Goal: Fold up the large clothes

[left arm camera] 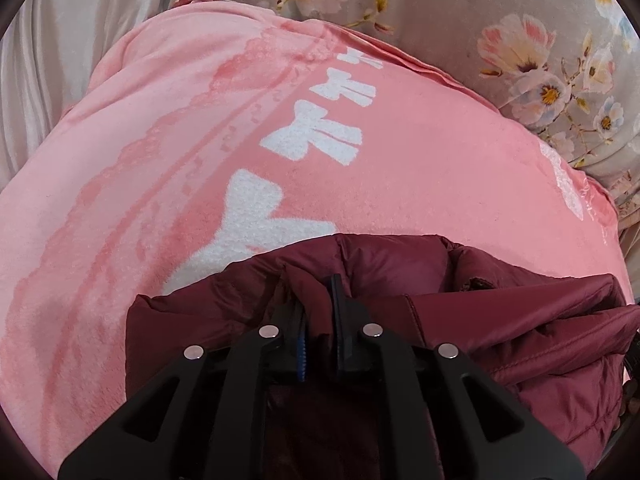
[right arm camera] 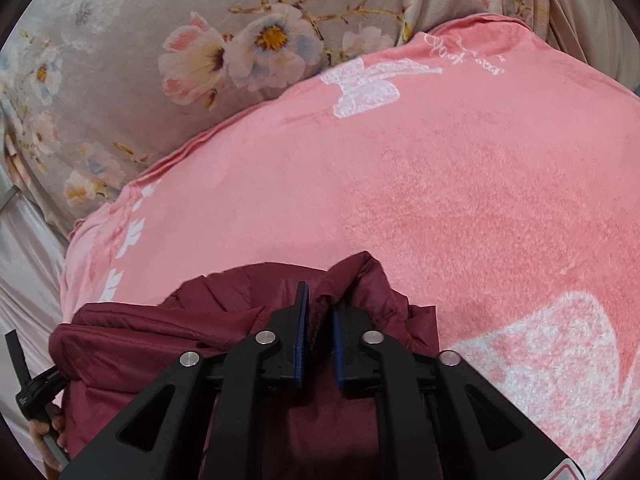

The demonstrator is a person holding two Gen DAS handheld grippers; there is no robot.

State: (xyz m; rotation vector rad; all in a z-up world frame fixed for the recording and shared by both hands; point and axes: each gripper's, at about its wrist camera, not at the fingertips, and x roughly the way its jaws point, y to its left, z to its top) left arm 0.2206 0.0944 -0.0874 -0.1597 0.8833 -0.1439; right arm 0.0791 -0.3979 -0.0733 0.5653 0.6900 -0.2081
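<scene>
A maroon puffer jacket (left arm camera: pixel 480 320) lies bunched at the near edge of a pink fleece blanket (left arm camera: pixel 400 168). My left gripper (left arm camera: pixel 318 300) is shut on a fold of the jacket's edge, with fabric pinched between its fingers. In the right wrist view the same maroon jacket (right arm camera: pixel 132 344) shows at the bottom. My right gripper (right arm camera: pixel 320 304) is shut on another fold of it, with fabric between the blue pads (right arm camera: pixel 301 320). The other gripper's handle and a hand (right arm camera: pixel 40 408) show at the lower left.
The pink blanket (right arm camera: pixel 440 180) has white bow prints and covers most of the bed. A grey floral pillow (right arm camera: pixel 120 80) lies behind it, also seen in the left wrist view (left arm camera: pixel 540 60). Pale satin sheet (left arm camera: pixel 60 60) lies at the far left.
</scene>
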